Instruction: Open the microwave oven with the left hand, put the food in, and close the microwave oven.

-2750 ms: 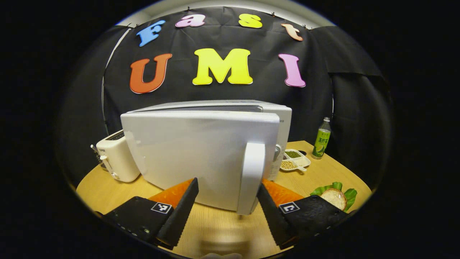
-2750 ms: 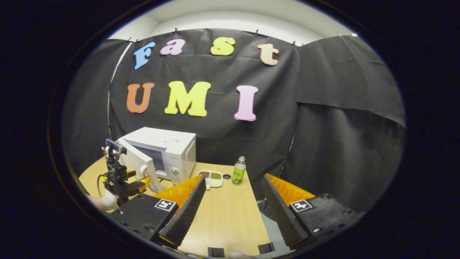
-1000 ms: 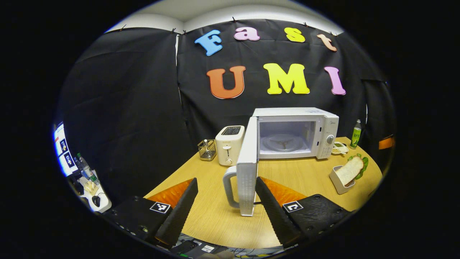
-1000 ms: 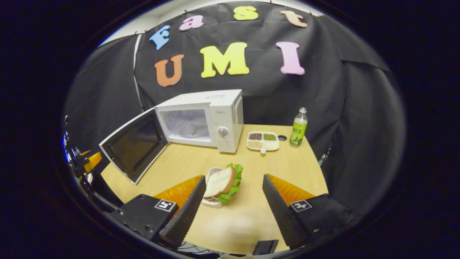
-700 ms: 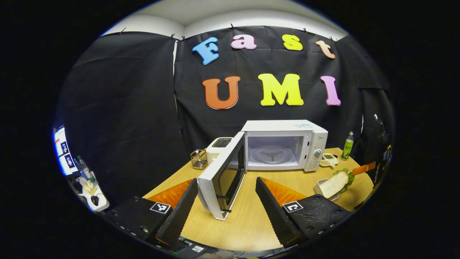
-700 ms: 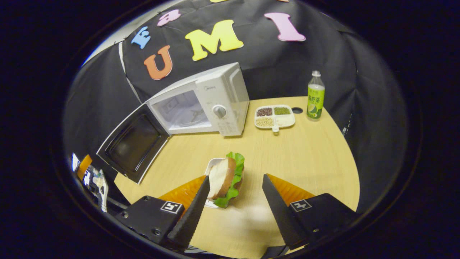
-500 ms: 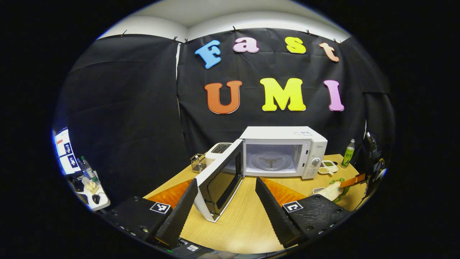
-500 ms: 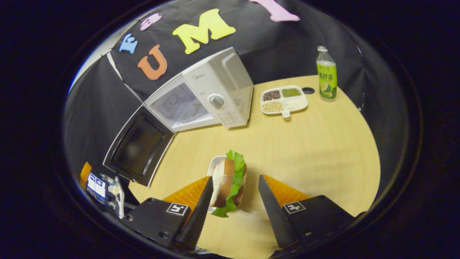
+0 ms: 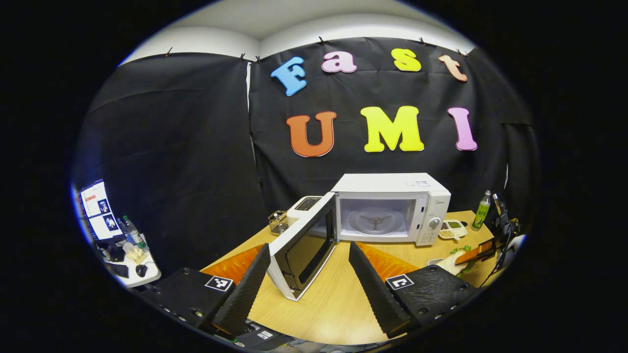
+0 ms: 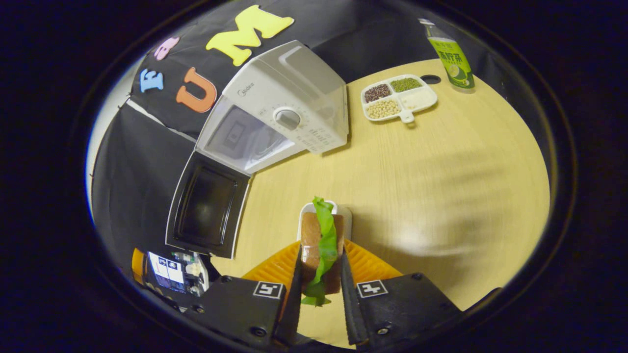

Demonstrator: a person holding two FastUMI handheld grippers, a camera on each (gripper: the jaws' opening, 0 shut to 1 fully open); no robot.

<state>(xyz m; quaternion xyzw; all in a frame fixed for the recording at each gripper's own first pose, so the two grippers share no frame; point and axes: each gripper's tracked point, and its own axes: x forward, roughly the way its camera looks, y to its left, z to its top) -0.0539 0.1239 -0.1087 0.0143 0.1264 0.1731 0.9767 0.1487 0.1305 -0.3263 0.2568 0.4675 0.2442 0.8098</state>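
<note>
The white microwave [image 9: 392, 206] stands at the back of the wooden table [image 9: 338, 309] with its door [image 9: 301, 247] swung wide open and the glass turntable showing inside. My left gripper [image 9: 308, 247] is open and held back from the door, touching nothing. A sandwich [image 10: 314, 235] of bread and lettuce stands on edge in a small white dish [image 10: 326, 208]. My right gripper [image 10: 320, 252] points down at the table and is shut on the sandwich, one finger on each side. The microwave [image 10: 284, 98] and its door [image 10: 208, 206] lie up and to the left of it.
A toaster [image 9: 304, 205] and a wire basket [image 9: 278, 223] stand left of the microwave. A divided dish of beans [image 10: 398, 98] and a green bottle [image 10: 451, 49] sit at the table's far right. A desk with a monitor [image 9: 105, 215] is off to the left.
My left gripper let go of the door handle and drew back, leaving the door wide open. My right gripper tipped down over the sandwich and closed on it.
</note>
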